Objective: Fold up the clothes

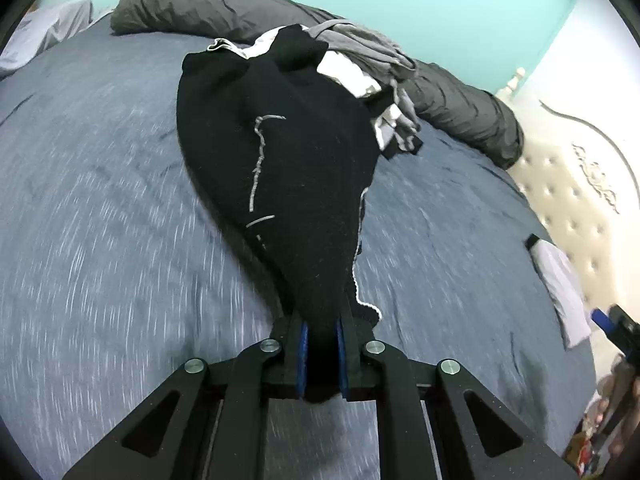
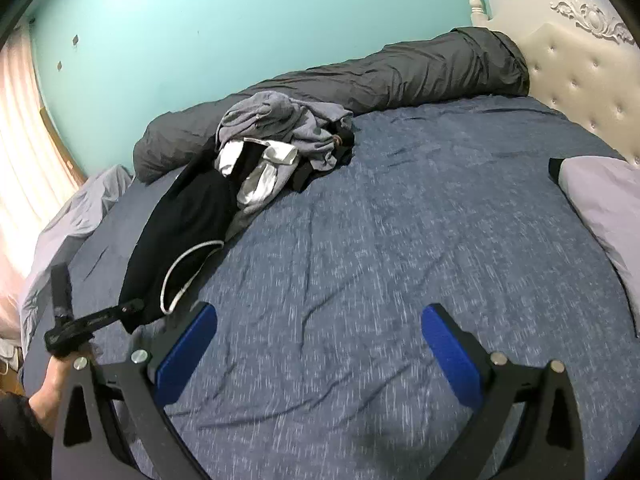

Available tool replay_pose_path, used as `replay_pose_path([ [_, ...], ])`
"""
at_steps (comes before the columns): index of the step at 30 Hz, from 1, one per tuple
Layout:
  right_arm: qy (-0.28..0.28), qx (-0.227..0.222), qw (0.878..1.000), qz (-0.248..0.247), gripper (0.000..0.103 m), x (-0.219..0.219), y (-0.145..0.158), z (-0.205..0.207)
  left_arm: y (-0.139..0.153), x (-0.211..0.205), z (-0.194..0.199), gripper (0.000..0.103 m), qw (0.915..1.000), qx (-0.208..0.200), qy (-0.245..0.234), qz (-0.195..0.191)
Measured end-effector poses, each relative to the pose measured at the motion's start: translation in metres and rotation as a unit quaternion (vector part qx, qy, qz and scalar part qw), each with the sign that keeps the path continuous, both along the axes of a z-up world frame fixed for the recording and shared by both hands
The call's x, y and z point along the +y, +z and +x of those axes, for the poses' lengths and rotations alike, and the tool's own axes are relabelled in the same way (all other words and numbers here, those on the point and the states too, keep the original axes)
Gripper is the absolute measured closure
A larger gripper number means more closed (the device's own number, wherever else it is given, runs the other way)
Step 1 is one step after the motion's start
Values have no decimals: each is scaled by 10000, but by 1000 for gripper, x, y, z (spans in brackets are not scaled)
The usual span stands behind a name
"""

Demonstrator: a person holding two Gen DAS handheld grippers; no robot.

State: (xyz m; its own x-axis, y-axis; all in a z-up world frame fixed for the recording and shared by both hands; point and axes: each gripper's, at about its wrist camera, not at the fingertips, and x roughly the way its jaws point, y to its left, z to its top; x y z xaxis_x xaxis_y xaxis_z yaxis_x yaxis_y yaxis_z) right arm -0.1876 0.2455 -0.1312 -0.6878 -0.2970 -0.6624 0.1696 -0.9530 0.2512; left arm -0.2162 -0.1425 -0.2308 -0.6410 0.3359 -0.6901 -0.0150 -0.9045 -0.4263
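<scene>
Teal wall, blue bed cover (image 2: 380,240) under me, grey rolled duvet (image 2: 400,76) along the far edge, padded headboard (image 2: 592,80) off to the right. My left claw (image 1: 320,344) is clenched on one end of a black garment (image 1: 288,168); the cloth runs straight ahead from the pads, sagging, its far end lying on the clothes pile (image 2: 280,144) ahead. My right claw (image 2: 316,344) is released, jaws wide apart, nothing between them, hanging over bare cover; the garment sits ahead and to its left. A lilac pillow (image 2: 604,196) is to its right. The garment looks soft, light knit, limp, likely to stretch and bunch; white edging (image 2: 180,272) marks a hem. I'd judge the right claw should pinch the opposite corner of that same end so it spreads flat.
</scene>
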Motion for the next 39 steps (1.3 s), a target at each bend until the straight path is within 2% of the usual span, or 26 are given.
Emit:
replay_pose_path([
  [5,155,-147,9997,132,0,-11,-1,15,-6,5,48,103,9999,69,-97,122],
  [10,251,-434,9984,250,0,-31,-16,11,-12,-6,63,103,9989,107,144,423],
  [17,533,-818,9952,45,0,-74,-45,-17,-24,-23,66,101,9984,105,448,338],
  [18,624,-840,9945,64,0,-84,-51,-22,-25,-25,68,99,9984,107,479,296],
  [21,898,-902,9918,92,0,-113,-66,-35,-27,-28,65,80,9987,31,439,253],
  [23,1004,-1029,9896,-47,0,-131,-77,-45,-24,-30,63,52,9985,48,462,286],
  [24,1042,-1091,9884,-189,0,-138,-82,-48,-23,-33,63,49,9982,55,494,344],
  [27,1149,-1223,9841,-587,3,-156,-95,-55,-22,-40,62,47,9972,42,594,441],
  [30,1259,-1320,9800,-801,17,-172,-105,-60,-24,-47,61,41,9967,-27,660,474],
  [39,1661,-1492,9685,-1107,20,-211,-124,-68,-27,-75,66,39,9942,-113,957,468],
])
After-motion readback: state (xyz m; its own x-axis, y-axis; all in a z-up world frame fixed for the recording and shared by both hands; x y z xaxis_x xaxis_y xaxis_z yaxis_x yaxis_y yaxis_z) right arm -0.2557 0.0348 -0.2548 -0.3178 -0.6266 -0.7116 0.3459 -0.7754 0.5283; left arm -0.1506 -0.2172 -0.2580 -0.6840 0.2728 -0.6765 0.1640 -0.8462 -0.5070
